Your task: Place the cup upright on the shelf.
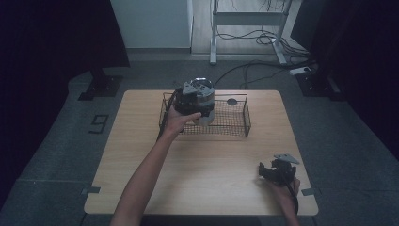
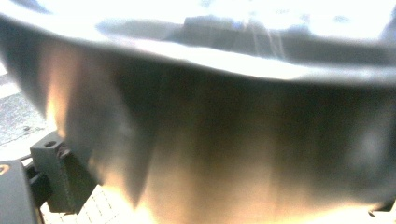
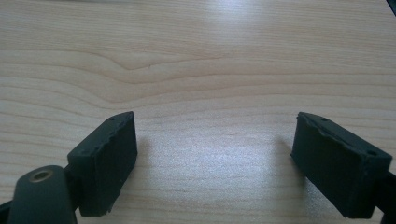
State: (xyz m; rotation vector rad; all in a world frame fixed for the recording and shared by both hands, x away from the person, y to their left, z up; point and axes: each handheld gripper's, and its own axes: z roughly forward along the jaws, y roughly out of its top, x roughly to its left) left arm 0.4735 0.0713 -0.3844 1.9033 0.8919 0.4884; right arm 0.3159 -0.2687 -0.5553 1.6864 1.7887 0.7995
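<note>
A shiny metal canister (image 1: 205, 103) sits at the left end of a black wire basket (image 1: 246, 121) on the far half of the wooden table (image 1: 202, 160). My left gripper (image 1: 201, 106) is closed around the canister's side. In the left gripper view the metal wall (image 2: 224, 140) is pressed close, and one black fingertip (image 2: 58, 175) shows at its lower left. I cannot tell whether the canister rests on the basket floor or hangs just above it. My right gripper (image 1: 269, 172) hovers low over the table's near right corner, open, with bare wood between its fingertips (image 3: 109, 158).
A small dark disc (image 1: 232, 101) lies in the basket's right half. Beyond the table are desk legs (image 1: 214, 33), loose cables (image 1: 254, 37) and a power strip (image 1: 301, 70) on the floor. A "9" mark (image 1: 99, 123) is on the floor at the left.
</note>
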